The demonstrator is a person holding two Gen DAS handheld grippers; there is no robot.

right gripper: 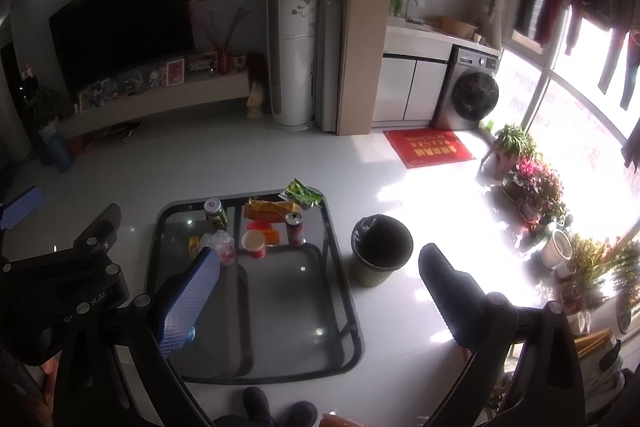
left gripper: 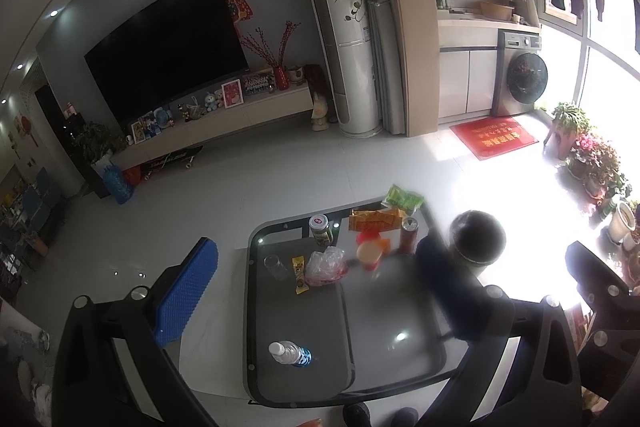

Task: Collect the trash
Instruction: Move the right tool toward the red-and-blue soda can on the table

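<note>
While both grippers hang high above the glass desk [left gripper: 400,311], neither is touching anything. The left gripper [left gripper: 316,287] has its jaws spread wide and empty, one blue padded finger at the left over the floor, the other dark and blurred at the right, in front of the trash bin [left gripper: 476,237]. The right gripper [right gripper: 320,287] is likewise wide apart and holds nothing.

Going left to right along the far half of the desk in the left wrist view: a clear glass [left gripper: 275,266], a small yellow wrapper [left gripper: 300,275] lying flat, a crumpled clear plastic bag [left gripper: 326,265] with something red inside, just beside the wrapper. Behind them stands a jar with a white lid [left gripper: 320,228]. Next comes a red paper cup [left gripper: 369,254], upright, with orange snack packets [left gripper: 374,219] lying behind it. A green packet [left gripper: 403,198] overhangs the far edge of the desk. A red drink can [left gripper: 409,237] stands upright to the right of the cup. A plastic water bottle [left gripper: 290,353] lies apart from the rest on the near half of the desk.

The trash bin, lined with a dark bag, stands on the floor just beside the right edge of the desk. A red mat [right gripper: 428,147] lies farther off, before a washing machine [right gripper: 470,95]. Potted plants [right gripper: 536,183] line the bright window at the right.
</note>
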